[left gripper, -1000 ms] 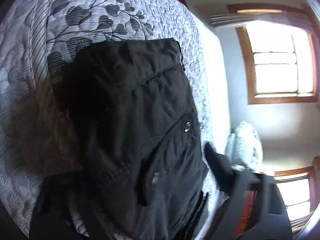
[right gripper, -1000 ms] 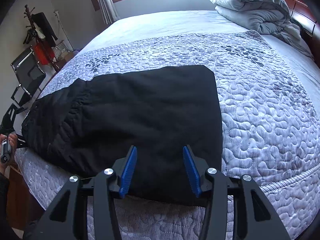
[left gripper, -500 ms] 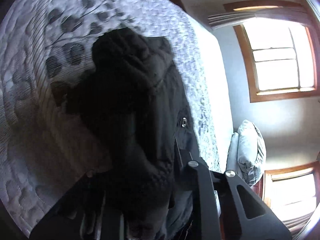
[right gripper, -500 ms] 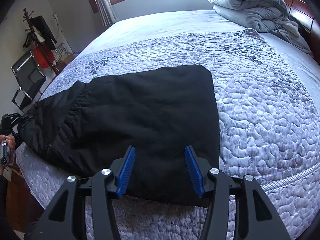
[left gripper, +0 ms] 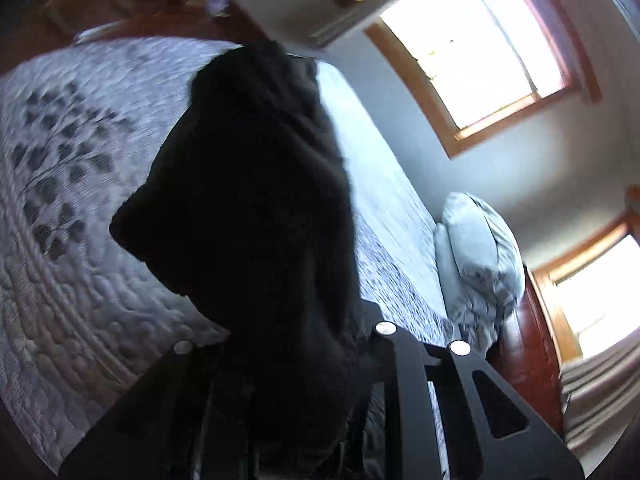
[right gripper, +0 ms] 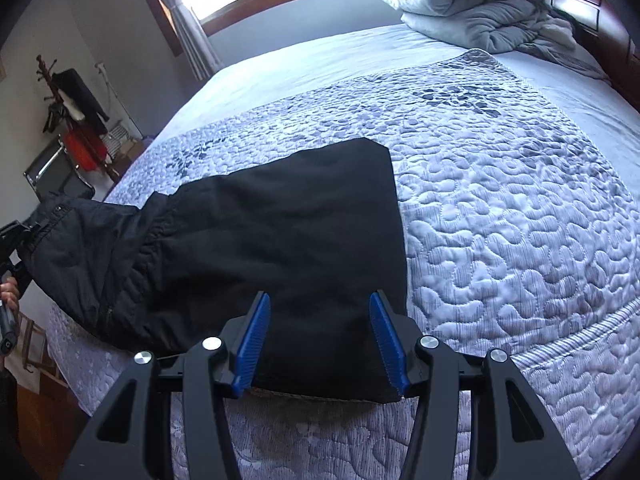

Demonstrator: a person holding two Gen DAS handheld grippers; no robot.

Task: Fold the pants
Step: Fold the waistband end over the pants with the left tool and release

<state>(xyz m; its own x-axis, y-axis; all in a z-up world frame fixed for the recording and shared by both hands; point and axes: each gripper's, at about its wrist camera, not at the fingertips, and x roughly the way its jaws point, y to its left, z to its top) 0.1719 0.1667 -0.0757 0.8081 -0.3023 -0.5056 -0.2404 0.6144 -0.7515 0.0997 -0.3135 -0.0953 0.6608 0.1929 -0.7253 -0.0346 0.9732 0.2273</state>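
On the quilted bed [right gripper: 500, 208] the black pants [right gripper: 280, 232] lie already halved. Our left tool [left gripper: 288, 392] grips the lifted waist end; our right tool [right gripper: 320, 332] hovers open over the folded edge. We judge the final fold underway, unfinished.

No readable text, labels, brands or numbers anywhere in either view.

bare quilt [right gripper: 520, 240] right of pants [right gripper: 280, 240], bunched duvet [right gripper: 480, 12] by headboard

Black pants [left gripper: 256, 216] hide the left gripper's [left gripper: 280, 368] jaws.
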